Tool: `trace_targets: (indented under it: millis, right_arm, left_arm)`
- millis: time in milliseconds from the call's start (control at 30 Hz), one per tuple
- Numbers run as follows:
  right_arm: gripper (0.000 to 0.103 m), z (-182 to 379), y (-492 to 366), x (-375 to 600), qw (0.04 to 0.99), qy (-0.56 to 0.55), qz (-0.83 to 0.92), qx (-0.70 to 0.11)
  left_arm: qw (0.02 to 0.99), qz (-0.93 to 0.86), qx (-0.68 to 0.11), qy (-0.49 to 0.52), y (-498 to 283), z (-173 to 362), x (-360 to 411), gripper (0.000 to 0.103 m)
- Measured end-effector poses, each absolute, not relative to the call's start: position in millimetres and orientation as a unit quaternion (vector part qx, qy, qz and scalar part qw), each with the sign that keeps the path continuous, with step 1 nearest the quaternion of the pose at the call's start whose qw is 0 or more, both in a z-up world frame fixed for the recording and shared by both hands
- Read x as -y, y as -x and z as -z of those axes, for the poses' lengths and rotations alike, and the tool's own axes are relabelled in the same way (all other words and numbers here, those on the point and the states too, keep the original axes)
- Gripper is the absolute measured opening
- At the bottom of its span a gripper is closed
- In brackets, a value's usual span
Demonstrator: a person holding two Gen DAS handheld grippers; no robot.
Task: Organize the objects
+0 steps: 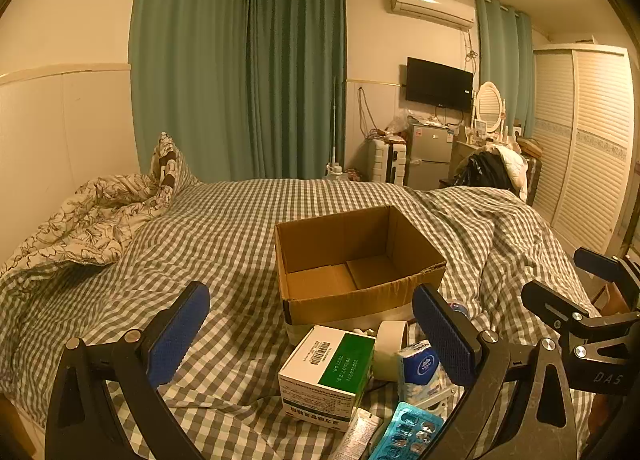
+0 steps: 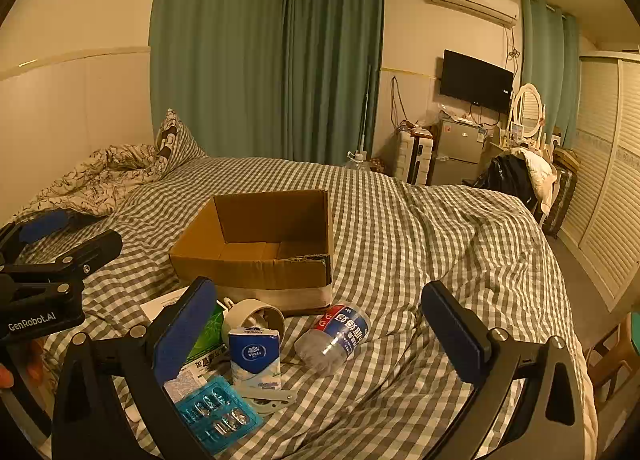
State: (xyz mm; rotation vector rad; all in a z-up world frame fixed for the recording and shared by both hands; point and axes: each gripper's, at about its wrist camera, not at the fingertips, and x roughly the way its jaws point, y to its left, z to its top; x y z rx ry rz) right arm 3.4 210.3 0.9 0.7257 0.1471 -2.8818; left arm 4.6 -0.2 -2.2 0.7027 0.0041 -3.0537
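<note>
Both tools hang above the bed with their blue-padded fingers spread wide and nothing between them: the left gripper (image 1: 310,334) fills the bottom of the left wrist view, and the right gripper (image 2: 318,324) fills the bottom of the right wrist view. Between the right gripper's fingers, low in that frame, lie a clear plastic bottle with a red and blue label (image 2: 334,338) on its side, a small blue and white tissue packet (image 2: 255,356) standing upright left of it, and a teal blister pack of pills (image 2: 216,414) at lower left. Just behind the packet sits a beige roll of tape (image 2: 253,318), and behind the left finger a white and green cardboard medicine box (image 1: 326,370) shows best in the left wrist view, at bottom centre. Above this cluster, mid-frame, an open brown cardboard box (image 2: 256,244) rests on the grey and white checked bedspread (image 2: 420,228), close to the roll of tape.
</note>
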Motion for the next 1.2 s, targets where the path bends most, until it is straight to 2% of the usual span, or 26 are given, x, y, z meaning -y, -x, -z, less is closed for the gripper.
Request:
trace_targets:
  millis: [1200]
  right_arm:
    - [0.103, 7.8, -2.0, -208.7, 0.096, -0.253, 0.962, -0.043]
  left_arm:
    - [0.006, 0.973, 0.003, -0.229, -3.4, 5.1, 0.3, 0.103]
